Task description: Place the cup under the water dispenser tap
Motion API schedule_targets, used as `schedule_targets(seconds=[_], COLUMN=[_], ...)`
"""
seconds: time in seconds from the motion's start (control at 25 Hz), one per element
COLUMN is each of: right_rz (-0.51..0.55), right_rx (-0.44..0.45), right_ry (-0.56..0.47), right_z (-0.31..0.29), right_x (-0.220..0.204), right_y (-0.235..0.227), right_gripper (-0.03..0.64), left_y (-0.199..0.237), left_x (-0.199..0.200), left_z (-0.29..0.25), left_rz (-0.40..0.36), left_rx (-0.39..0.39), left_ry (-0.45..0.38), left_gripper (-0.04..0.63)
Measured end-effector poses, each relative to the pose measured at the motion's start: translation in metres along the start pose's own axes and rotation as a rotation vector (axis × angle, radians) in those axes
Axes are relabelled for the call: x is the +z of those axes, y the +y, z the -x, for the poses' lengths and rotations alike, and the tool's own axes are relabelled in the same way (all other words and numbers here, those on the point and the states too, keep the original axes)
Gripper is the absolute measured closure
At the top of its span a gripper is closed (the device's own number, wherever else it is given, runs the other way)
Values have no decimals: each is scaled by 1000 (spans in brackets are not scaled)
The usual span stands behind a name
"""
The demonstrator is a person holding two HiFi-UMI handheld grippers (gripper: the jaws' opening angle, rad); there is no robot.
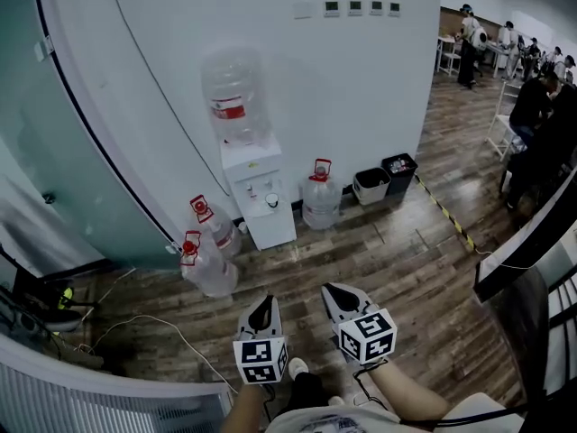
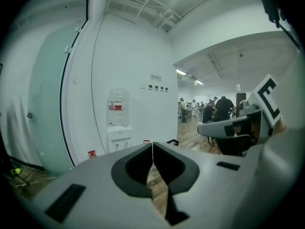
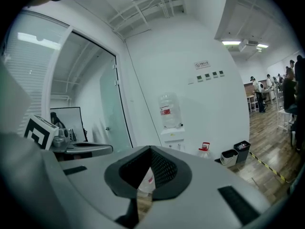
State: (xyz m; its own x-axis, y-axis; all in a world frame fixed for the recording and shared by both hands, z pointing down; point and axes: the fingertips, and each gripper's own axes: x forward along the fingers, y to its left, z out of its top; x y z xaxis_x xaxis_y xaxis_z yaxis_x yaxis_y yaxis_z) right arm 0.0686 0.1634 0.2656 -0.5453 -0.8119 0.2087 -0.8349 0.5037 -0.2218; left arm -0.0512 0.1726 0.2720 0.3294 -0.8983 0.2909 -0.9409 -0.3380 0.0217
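Note:
The white water dispenser [image 1: 260, 190] stands against the wall with a clear bottle [image 1: 233, 97] on top. A small white cup [image 1: 271, 201] seems to sit in its tap recess; it is too small to be sure. Both grippers hang over the wooden floor, well short of the dispenser. My left gripper [image 1: 262, 303] is shut, its tips meeting [image 2: 152, 145] with nothing between them. My right gripper [image 1: 334, 289] is also shut and empty [image 3: 150, 148]. The dispenser [image 2: 119, 136] shows far ahead in the left gripper view, and the dispenser [image 3: 172, 136] likewise in the right gripper view.
Spare water jugs stand on the floor: one [image 1: 322, 197] right of the dispenser, two [image 1: 216, 225] [image 1: 206, 265] on its left. Two bins [image 1: 370, 185] [image 1: 399, 171] sit by the wall. A curved glass wall [image 1: 63, 170] runs on the left, cables [image 1: 135, 327] below it. People [image 1: 541, 106] are at back right.

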Motion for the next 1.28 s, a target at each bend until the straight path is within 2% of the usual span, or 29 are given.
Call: schedule_targets(seconds=[0.44, 1.28], right_rz=[37, 10], right_rx=[27, 0], right_ry=[-14, -17], right_z=[49, 53], right_x=[-2, -6], right_y=[21, 11], right_gripper=[595, 595], left_y=[-22, -36], left_x=[-7, -21], left_z=[46, 41], left_rz=[30, 48], left_rx=[39, 12], left_ry=[-7, 26], left_gripper=[555, 555])
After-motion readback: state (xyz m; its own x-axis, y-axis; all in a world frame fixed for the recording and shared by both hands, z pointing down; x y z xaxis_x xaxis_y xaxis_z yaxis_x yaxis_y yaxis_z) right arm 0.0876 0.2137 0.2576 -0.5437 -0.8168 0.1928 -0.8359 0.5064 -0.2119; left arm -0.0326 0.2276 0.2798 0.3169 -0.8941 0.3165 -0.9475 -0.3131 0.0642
